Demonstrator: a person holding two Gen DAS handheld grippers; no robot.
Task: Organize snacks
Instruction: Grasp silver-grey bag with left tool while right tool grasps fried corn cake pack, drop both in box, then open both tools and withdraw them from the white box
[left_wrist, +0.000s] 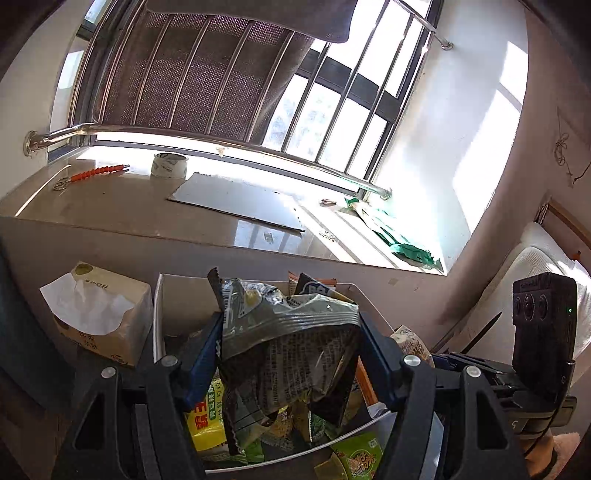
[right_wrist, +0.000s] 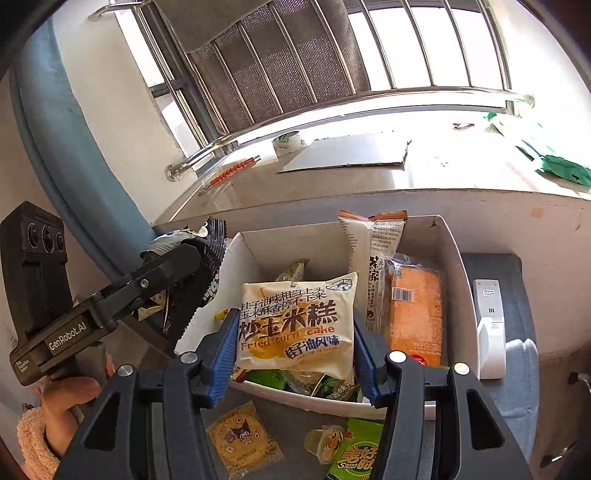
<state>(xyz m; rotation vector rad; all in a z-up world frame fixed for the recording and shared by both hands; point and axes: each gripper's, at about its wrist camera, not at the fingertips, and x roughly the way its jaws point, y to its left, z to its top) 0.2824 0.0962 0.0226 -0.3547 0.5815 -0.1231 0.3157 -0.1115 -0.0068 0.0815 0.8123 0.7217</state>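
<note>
A tissue pack (left_wrist: 98, 317) sits left of the white box (left_wrist: 159, 314). The left gripper (left_wrist: 290, 354) is clamped on a grey-green packet (left_wrist: 291, 332), held above the box. The right gripper (right_wrist: 295, 347) is clamped on a corn cake bag (right_wrist: 295, 317), also over the box, with an orange cake pack (right_wrist: 415, 314) inside at its right. 2 more snacks, a yellow packet (right_wrist: 240, 439) and a jelly cup (right_wrist: 327, 443), lie in front. A remote (right_wrist: 489, 325) lies right of the box.
</note>
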